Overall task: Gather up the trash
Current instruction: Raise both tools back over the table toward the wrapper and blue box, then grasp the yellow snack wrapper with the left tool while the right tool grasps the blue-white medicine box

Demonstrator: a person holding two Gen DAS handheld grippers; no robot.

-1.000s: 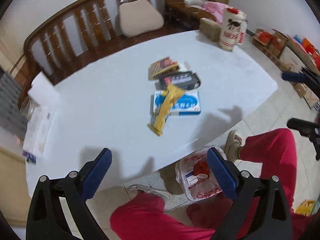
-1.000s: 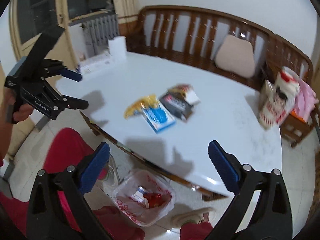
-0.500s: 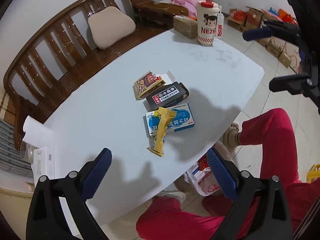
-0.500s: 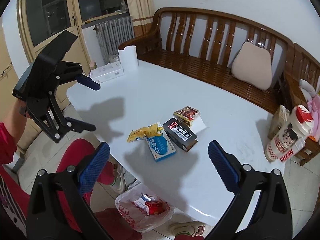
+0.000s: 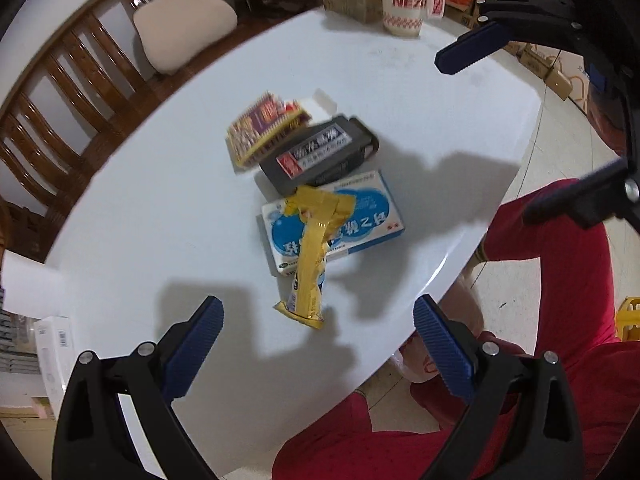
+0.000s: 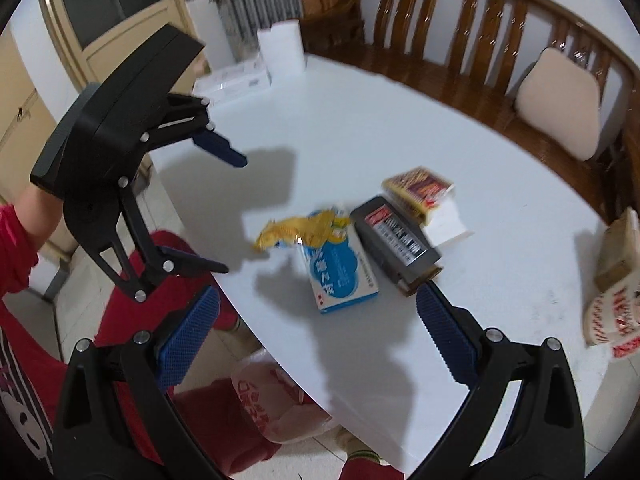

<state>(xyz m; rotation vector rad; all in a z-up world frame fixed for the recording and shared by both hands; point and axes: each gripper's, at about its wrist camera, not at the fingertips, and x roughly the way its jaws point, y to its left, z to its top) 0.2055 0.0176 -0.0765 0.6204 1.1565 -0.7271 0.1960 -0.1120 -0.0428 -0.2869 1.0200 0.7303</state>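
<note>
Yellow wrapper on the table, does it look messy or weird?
Yes. The yellow wrapper is crumpled and lies slanted, half on the blue box and half on the white table, not flat.

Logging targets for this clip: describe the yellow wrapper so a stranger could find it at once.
On the white table, four pieces of litter cluster mid-table. The yellow wrapper drapes over the blue-and-white box, its end trailing onto the table. It is the only crumpled, soft item; its neighbours are all boxes.
</note>
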